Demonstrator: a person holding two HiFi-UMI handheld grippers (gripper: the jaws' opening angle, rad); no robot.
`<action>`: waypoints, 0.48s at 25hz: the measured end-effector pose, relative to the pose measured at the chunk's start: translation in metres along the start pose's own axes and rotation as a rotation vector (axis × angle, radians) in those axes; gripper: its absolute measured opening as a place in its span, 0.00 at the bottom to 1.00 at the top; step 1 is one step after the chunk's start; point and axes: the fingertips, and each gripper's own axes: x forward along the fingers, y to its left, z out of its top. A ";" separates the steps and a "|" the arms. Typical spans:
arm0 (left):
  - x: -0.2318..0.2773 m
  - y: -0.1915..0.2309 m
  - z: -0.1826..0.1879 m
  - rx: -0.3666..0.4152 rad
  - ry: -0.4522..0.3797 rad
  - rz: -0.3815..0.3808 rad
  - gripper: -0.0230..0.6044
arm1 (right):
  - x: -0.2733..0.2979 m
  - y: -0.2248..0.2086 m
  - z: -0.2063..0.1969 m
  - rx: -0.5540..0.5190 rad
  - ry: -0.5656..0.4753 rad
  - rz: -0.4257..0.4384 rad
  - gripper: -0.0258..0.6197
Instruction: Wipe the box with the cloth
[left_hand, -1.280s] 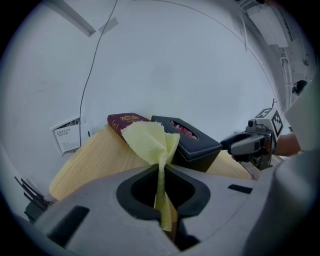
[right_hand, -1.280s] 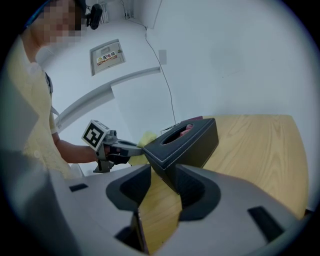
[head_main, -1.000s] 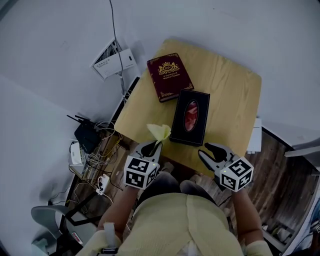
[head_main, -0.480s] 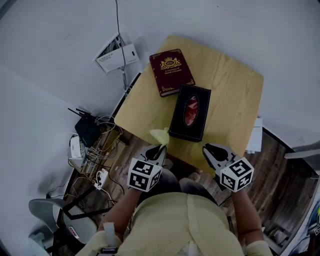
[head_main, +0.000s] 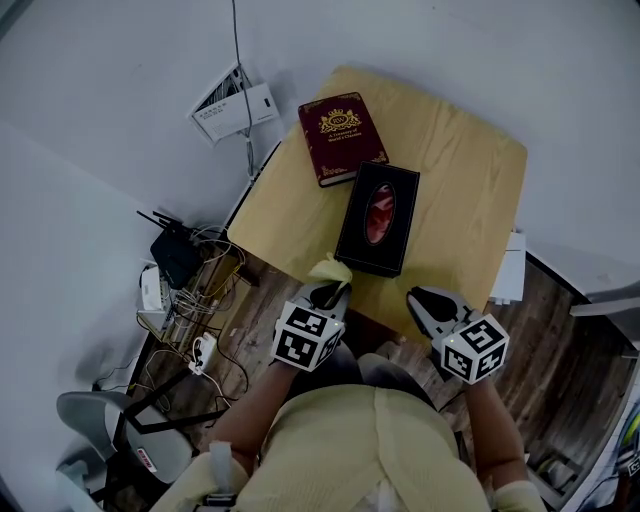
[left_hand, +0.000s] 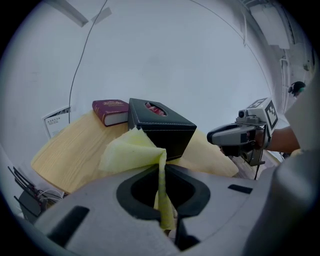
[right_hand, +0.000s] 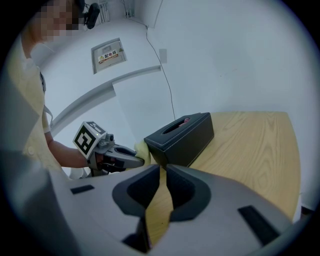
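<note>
While cables (head_main: 195, 290) litter floor (head_main: 560, 350), table (head_main: 470, 200) bears box (head_main: 377, 217).

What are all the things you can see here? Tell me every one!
table: one, light wood, middle.
box: one, black, on the table.
book: one, dark red with gold, on the table beyond the box.
cloth: one, yellow, beside the box's near corner.
router: one, black, on the floor left of the table.
chair: one, grey, lower left.
left gripper: one, grey, fingers shut on the cloth.
right gripper: one, grey, fingers have just been closing, nearly together, nothing between.
</note>
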 end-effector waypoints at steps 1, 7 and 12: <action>0.002 -0.002 0.002 0.005 0.000 -0.004 0.08 | -0.001 0.000 0.000 0.000 0.000 -0.001 0.13; 0.015 -0.013 0.009 0.028 0.012 -0.043 0.08 | -0.006 -0.002 -0.001 0.010 -0.009 -0.008 0.13; 0.029 -0.031 0.015 0.063 0.035 -0.092 0.08 | -0.011 -0.008 -0.004 0.028 -0.017 -0.025 0.13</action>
